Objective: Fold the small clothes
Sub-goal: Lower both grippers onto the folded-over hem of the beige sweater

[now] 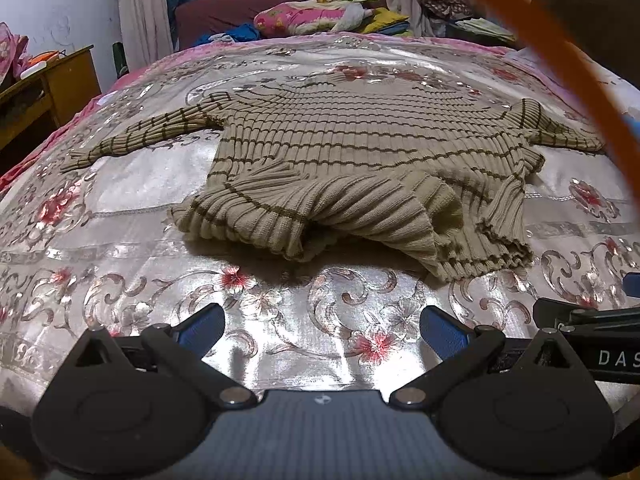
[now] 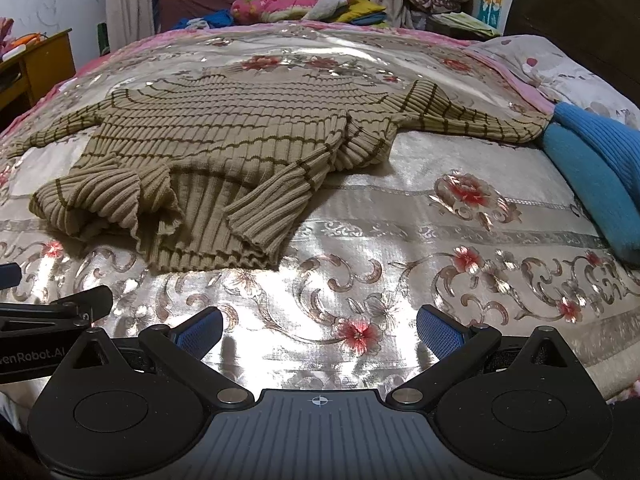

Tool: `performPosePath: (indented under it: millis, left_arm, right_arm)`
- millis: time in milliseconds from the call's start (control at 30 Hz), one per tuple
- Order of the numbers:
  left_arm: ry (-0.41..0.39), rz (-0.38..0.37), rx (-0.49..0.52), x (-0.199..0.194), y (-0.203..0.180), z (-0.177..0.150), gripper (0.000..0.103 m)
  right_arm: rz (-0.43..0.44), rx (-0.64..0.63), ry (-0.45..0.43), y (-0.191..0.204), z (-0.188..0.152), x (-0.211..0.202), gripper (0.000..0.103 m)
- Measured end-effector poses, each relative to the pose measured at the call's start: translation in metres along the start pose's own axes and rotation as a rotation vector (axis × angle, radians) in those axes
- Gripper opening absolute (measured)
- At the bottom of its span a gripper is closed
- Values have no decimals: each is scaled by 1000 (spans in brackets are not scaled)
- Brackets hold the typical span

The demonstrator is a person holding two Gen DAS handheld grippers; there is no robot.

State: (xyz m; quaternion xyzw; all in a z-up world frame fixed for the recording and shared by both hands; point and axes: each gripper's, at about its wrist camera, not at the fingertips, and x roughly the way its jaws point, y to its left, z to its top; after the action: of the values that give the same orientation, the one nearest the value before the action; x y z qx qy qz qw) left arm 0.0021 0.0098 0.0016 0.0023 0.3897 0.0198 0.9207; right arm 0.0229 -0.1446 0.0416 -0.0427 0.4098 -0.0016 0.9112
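Note:
A tan ribbed sweater with thin brown stripes (image 1: 360,148) lies spread on the bed, sleeves out to both sides, its near hem rumpled and partly folded back. It also shows in the right wrist view (image 2: 216,148), left of centre. My left gripper (image 1: 320,330) is open and empty, above the bedspread just short of the near hem. My right gripper (image 2: 318,328) is open and empty, to the right of the hem. Part of the right gripper (image 1: 592,320) shows at the right edge of the left wrist view.
The bed has a shiny floral bedspread (image 2: 400,208). A blue knit garment (image 2: 592,168) lies at the right by the sweater's sleeve. A pillow (image 2: 568,64), a dark headboard (image 2: 580,12), piled bedding (image 1: 320,12) and a wooden desk (image 1: 60,80) surround it. An orange cord (image 1: 560,60) crosses the view.

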Motion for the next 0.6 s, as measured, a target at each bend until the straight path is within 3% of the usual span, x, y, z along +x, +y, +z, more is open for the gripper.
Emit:
performPosePath:
  millis: [600]
  left_arm:
    - [-47, 21, 16, 3, 22, 23, 103]
  right_arm:
    - [75, -11, -23, 11, 26, 5, 98]
